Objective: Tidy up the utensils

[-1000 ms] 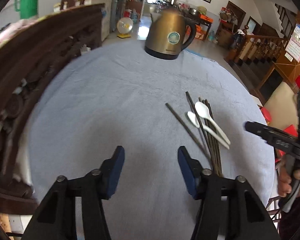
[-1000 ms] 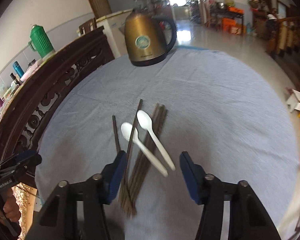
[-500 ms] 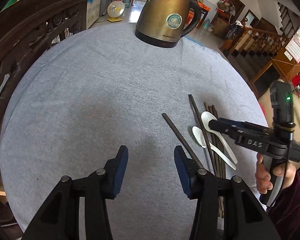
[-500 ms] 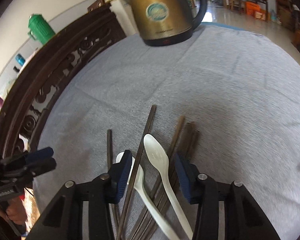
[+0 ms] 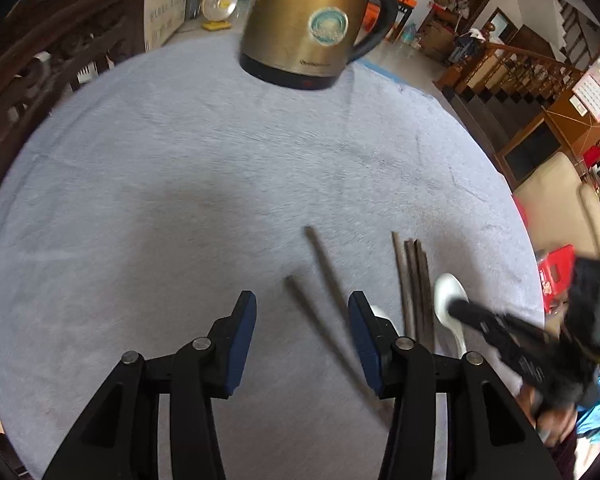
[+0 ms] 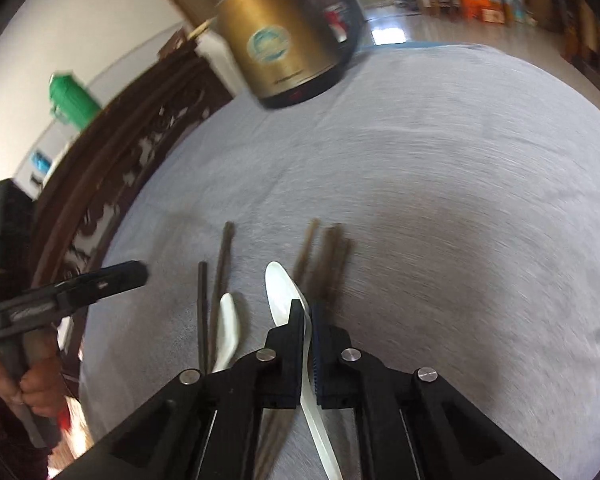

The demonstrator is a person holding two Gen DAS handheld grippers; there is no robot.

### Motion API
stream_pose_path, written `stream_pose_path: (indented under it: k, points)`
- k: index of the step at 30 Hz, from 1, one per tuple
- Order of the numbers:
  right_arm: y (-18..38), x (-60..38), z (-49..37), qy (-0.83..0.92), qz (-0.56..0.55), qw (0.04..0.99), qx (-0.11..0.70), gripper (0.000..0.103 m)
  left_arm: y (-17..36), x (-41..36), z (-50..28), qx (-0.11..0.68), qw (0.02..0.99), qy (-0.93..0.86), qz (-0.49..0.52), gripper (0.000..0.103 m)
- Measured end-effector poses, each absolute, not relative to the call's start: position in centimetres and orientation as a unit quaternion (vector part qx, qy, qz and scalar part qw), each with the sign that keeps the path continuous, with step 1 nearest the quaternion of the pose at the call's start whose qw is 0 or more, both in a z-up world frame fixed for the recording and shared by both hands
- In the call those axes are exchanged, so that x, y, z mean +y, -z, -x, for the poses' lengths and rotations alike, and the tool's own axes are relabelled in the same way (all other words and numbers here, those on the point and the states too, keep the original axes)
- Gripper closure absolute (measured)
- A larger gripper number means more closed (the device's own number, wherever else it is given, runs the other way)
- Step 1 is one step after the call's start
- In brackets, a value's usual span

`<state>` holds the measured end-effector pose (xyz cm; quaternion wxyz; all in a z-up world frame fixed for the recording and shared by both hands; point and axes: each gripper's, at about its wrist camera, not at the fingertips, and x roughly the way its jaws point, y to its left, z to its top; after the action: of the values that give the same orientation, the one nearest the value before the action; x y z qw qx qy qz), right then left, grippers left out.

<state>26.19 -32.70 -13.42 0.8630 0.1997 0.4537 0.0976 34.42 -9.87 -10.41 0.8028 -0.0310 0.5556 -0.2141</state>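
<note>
Utensils on grey cloth (image 5: 180, 184) | left: my left gripper (image 5: 302, 334) half-open, empty, over two stray chopsticks (image 5: 324, 264) | middle: second spoon (image 6: 228, 328), chopstick bundle (image 6: 324, 256) | right: my right gripper (image 6: 306, 344) clamped on white spoon (image 6: 284, 292) | risk: thin slick handle may twist out when lifted.

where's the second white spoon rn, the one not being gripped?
Right wrist view: second white spoon lies on the grey cloth, left of the right gripper, beside two loose chopsticks.
</note>
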Motion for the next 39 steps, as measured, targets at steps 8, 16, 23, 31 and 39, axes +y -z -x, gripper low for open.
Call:
stream_pose_path:
  k: [8,16,23,31,39]
  points:
    - [12.1,-36.2,-21.4,-0.096,-0.267,0.872,0.399,0.098,13.1,-13.1,-38.7,0.6,0.777,0.186,0.041,0.054]
    - [11.2,-37.0,-19.2,-0.099,-0.282,0.877,0.377,0.099,13.2,-15.7,-39.5,0.589,0.792,0.162,-0.01,0.072]
    - [10.0,-35.5,-17.0,-0.114,-0.28,0.885,0.355,0.099,11.8,-14.7,-37.5,0.561,0.81,0.171,0.014,0.098]
    - [6.8,-32.7,-13.3,-0.15,-0.324,0.891,0.282,0.098,3.0,-11.5,-28.3,0.453,0.865,0.216,0.024,0.098]
    - [5.6,-28.5,-9.4,-0.165,-0.367,0.889,0.221,0.098,-4.8,-6.7,-19.4,0.35,0.909,0.226,0.034,0.098]
